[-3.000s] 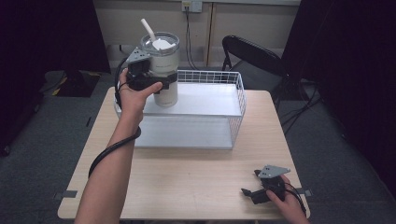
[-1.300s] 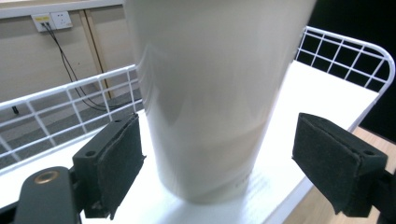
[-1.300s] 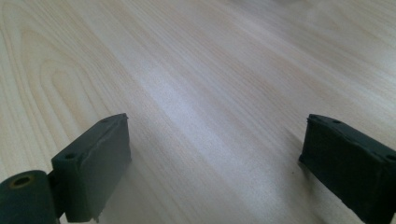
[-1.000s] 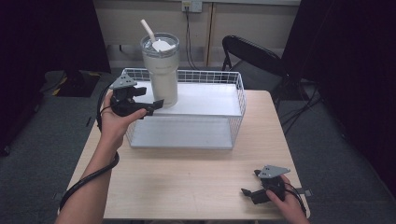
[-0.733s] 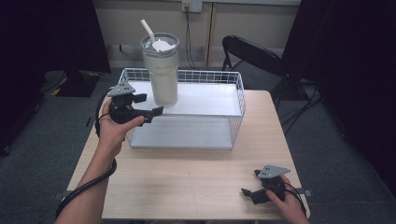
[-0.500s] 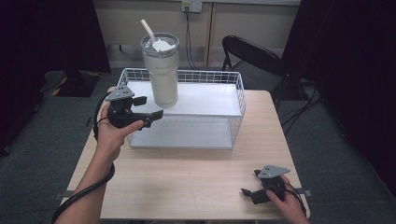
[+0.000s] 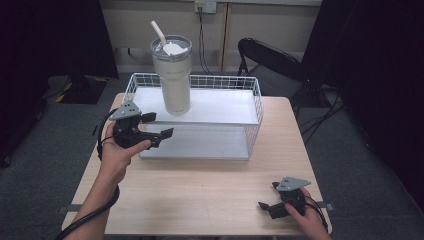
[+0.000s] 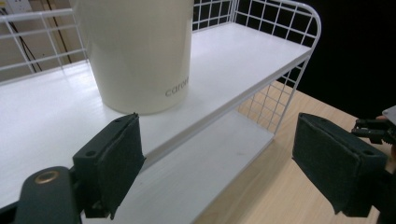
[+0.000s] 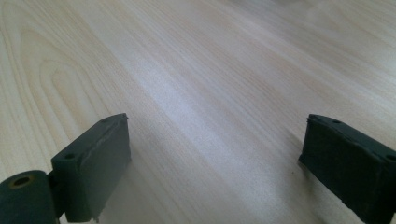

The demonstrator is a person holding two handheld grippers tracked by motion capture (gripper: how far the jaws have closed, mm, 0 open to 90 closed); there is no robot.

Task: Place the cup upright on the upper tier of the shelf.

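A cream insulated tumbler [image 7: 171, 75] with a lid and straw stands upright on the top shelf of a white wire rack [image 7: 250, 92] at the far side of a light wood table [image 7: 200, 190]. The left gripper [image 7: 159, 126] hangs just in front of the rack's near left corner, its fingers [image 8: 114, 161] spread wide and empty, apart from the cup. Seen along the left gripper view, the tumbler's base [image 8: 140, 60] sits flat on the shelf, touching nothing else. The right gripper [image 7: 267, 209] rests low at the table's near right corner, well apart from the rack, its fingers [image 9: 93, 161] likewise parted over bare wood.

The placing step looks complete: the cup is released and standing on its own. What follows is probably a plain retreat of the left hand toward the person's edge of the table, which calls for keeping the open fingers clear of the rack's wire rim so the tall, top-heavy cup is not jolted.
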